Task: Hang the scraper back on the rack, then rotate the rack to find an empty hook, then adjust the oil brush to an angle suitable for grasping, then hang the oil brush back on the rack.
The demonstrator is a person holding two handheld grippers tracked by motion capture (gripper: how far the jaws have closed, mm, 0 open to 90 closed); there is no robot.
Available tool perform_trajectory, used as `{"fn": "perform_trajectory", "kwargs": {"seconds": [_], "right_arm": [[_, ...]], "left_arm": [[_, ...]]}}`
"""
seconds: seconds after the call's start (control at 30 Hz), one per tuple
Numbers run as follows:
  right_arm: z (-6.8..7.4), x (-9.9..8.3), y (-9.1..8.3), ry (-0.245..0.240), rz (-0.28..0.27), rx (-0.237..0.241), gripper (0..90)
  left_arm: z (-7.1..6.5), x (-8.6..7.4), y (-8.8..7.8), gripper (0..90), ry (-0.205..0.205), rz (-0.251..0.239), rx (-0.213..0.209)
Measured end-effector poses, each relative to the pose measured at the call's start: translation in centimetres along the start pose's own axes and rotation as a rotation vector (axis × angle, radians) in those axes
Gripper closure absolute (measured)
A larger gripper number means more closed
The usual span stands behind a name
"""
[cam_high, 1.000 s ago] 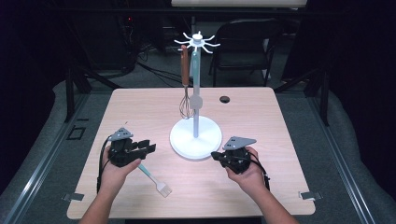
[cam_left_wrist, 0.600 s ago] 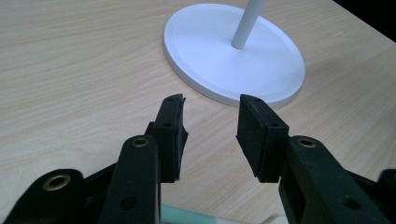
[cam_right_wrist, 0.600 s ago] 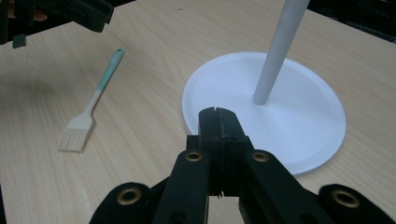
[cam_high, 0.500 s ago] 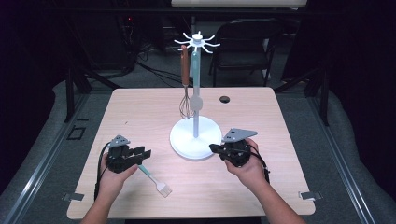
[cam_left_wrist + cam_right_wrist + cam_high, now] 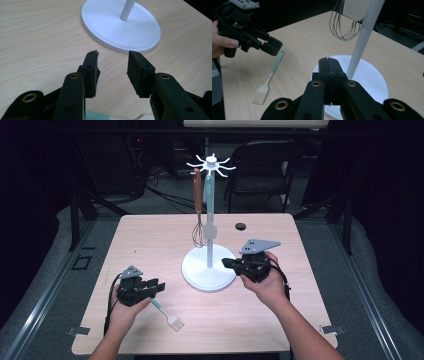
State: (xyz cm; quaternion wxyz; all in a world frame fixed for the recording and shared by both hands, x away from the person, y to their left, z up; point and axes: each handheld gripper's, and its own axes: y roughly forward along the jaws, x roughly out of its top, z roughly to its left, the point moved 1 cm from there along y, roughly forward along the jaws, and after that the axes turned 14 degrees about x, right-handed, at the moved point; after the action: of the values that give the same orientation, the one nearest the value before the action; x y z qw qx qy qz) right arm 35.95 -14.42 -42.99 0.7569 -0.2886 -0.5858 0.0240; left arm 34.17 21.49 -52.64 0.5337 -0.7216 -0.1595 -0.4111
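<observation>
On the table (image 5: 150,235) near its front left part, the left gripper (image 5: 159,286) hovers just above the brush (image 5: 167,314), its jaws parted with nothing between them. From the left gripper view, those 2 black jaws stand moderately apart over bare wood, pointing at the white base (image 5: 120,27) of the stand, and a strip of the brush's teal handle (image 5: 100,116) shows at the bottom edge below them. Whether the jaws touch the handle cannot be told; the right gripper view shows the left gripper (image 5: 270,46) with its tip close over the handle's end, the brush (image 5: 268,80) lying flat on the wood with its pale bristles toward the table's front edge.

The right gripper (image 5: 227,263) is held over the right rim of the base (image 5: 200,275), jaws pressed together and holding nothing. Its own view shows the 2 jaws meeting in a closed seam (image 5: 329,72), with the stand's pole (image 5: 362,37) rising just beside them and the base (image 5: 372,85) spread beneath. The grey plate (image 5: 259,245) sits on top of this gripper, and the hand (image 5: 267,287) grips it from behind.

A whisk (image 5: 198,234) hangs from 1 of the hooks at the top of the stand (image 5: 210,210), its brown handle upright beside the pole and its wire loops clear of the base. A small black disc (image 5: 241,226) lies on the table behind the stand, well apart from both grippers.
</observation>
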Motion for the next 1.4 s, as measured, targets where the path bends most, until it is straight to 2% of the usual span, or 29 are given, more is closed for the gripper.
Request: {"fn": "perform_trajectory", "kwargs": {"seconds": [0.23,0.4,0.47,0.77,1.07,1.13,1.27,1.33,1.4], "right_arm": [[-0.4,3.0,-0.9,-0.022,0.007,0.055,90.0],[-1.0,5.3,-1.7,-0.033,-0.002,0.112,90.0],[-1.3,6.2,-2.2,-0.052,0.013,0.107,90.0],[-2.8,10.6,-4.6,-0.048,-0.001,0.104,90.0],[-3.2,14.5,-6.2,-0.079,-0.02,0.089,90.0],[-3.2,15.2,-6.6,-0.09,-0.026,0.07,90.0],[-3.2,16.4,-7.7,-0.093,-0.105,0.062,90.0],[-3.2,16.9,-8.0,-0.096,-0.119,0.047,90.0],[-3.3,17.4,-8.1,-0.105,-0.108,0.024,90.0]], "left_arm": [[0.0,0.0,0.0,59.5,0.001,-0.001,-0.002],[0.0,0.0,0.1,59.1,0.006,0.004,-0.005],[-0.1,-0.1,0.1,59.1,0.008,0.007,-0.003],[-0.1,-0.1,0.2,58.2,0.005,0.008,-0.008],[-0.1,-0.2,0.2,58.2,0.012,0.012,-0.011],[-0.1,-0.3,0.2,58.2,0.019,0.015,-0.011],[0.0,-0.4,0.0,58.2,0.01,0.012,-0.01],[0.1,-0.4,0.0,58.2,0.006,0.012,-0.006],[0.1,-0.5,-0.1,58.3,0.005,0.012,-0.005]]}}
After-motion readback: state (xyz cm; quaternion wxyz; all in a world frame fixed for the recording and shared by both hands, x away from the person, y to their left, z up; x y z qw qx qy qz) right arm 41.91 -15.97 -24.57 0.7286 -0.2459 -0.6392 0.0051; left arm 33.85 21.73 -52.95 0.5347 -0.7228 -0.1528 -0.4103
